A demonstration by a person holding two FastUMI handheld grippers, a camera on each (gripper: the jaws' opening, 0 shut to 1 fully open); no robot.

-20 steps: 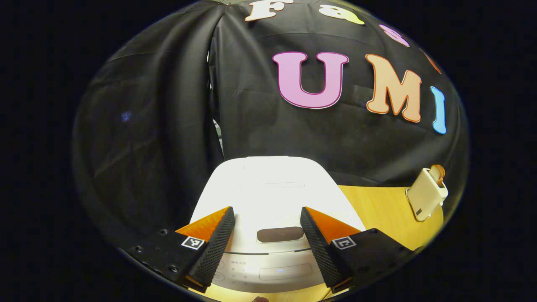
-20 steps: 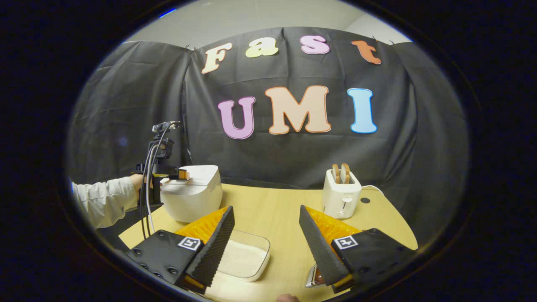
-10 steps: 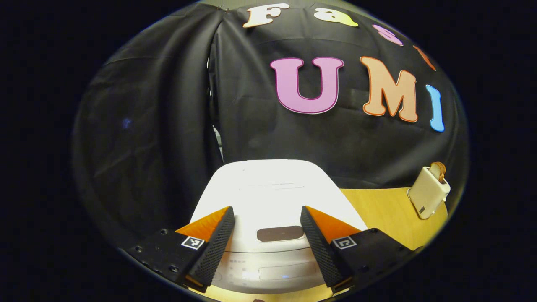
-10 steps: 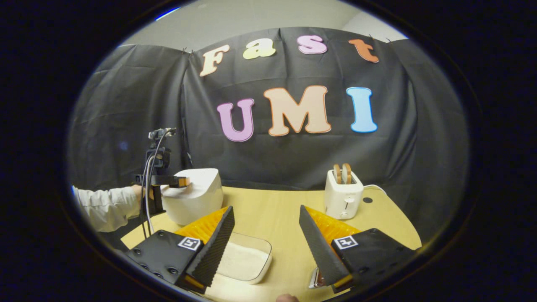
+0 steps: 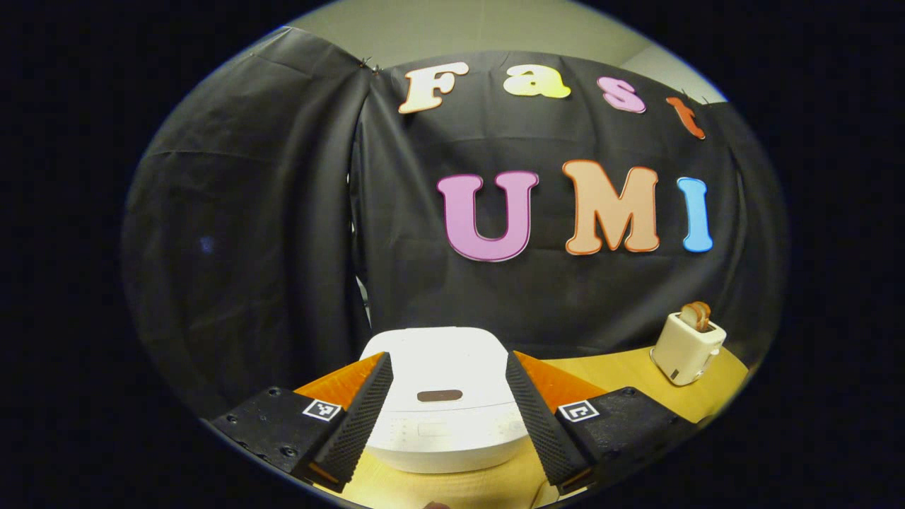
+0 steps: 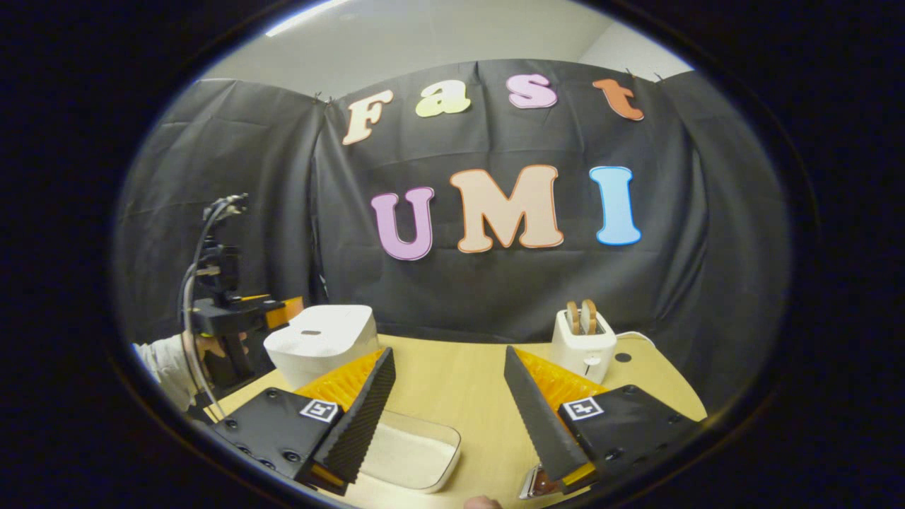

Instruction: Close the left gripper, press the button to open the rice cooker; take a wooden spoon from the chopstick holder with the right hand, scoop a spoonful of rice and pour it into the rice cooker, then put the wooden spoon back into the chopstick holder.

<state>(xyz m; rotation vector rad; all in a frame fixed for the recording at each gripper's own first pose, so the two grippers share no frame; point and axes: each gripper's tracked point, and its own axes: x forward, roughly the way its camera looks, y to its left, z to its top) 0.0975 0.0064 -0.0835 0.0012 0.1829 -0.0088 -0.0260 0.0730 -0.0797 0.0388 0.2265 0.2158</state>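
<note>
Left gripper view looks over the left gripper [image 5: 447,413], whose two ridged, wedge-shaped fingers stand wide apart with nothing between them but the white rice cooker [image 5: 443,396] beyond. The cooker is a smooth, rounded box with its lid shut, a dark oval button [image 5: 439,396] near the front edge of the lid and a faint control panel below it. It stands on the pale wooden table [image 5: 622,371], and a cream toaster [image 5: 686,348] with bread slices in its slots stands well apart to the right. A second ago the cooker loomed much larger and the fingers hung over its lid; now it sits smaller and farther off, so the gripper has drawn back and risen, its fingers as far apart as before. Right gripper view shows the right gripper [image 6: 448,410] with its fingers likewise apart and holding nothing, above a shallow clear tray [image 6: 417,452] of white rice with rounded corners. At the left of that view the left gripper [image 6: 283,311], held by a hand with a light sleeve [image 6: 166,364], sits beside the cooker [image 6: 322,343], no longer over it as before. A small metal object [image 6: 537,483] lies at the bottom edge; what it is cannot be told.
</note>
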